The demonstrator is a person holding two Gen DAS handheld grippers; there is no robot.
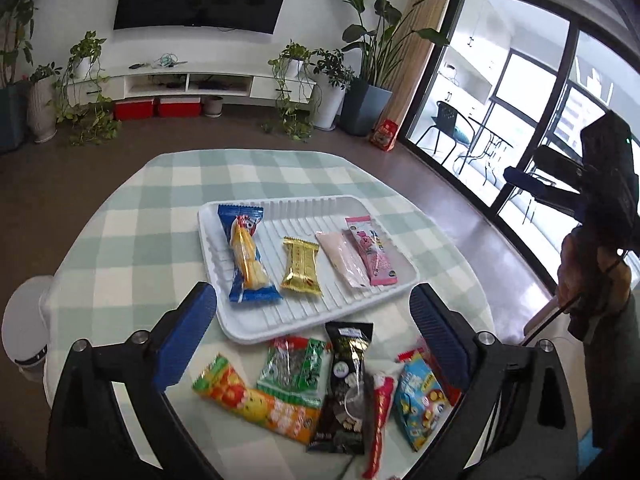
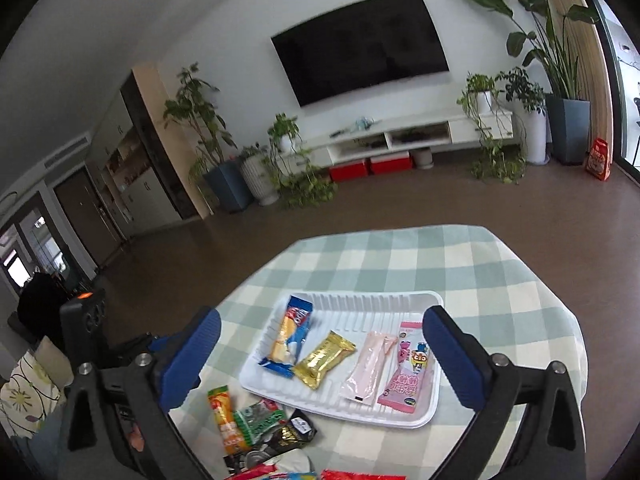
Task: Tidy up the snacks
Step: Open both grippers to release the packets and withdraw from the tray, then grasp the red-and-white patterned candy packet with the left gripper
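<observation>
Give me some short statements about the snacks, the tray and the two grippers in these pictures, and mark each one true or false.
1. The white ribbed plastic tray holds four snack packets. True.
2. The shiny gold wrapped snack lies on the checked tablecloth, outside the tray. False: it lies in the tray, between the blue packet with a yellow cake picture and the plain pale pink packet.
3. The left gripper is open and holds nothing. True.
4. The right gripper is shut on the pink cartoon packet. False: it is open, and that packet lies in the tray.
5. The orange and green long packet lies on the green and white checked tablecloth. True.
</observation>
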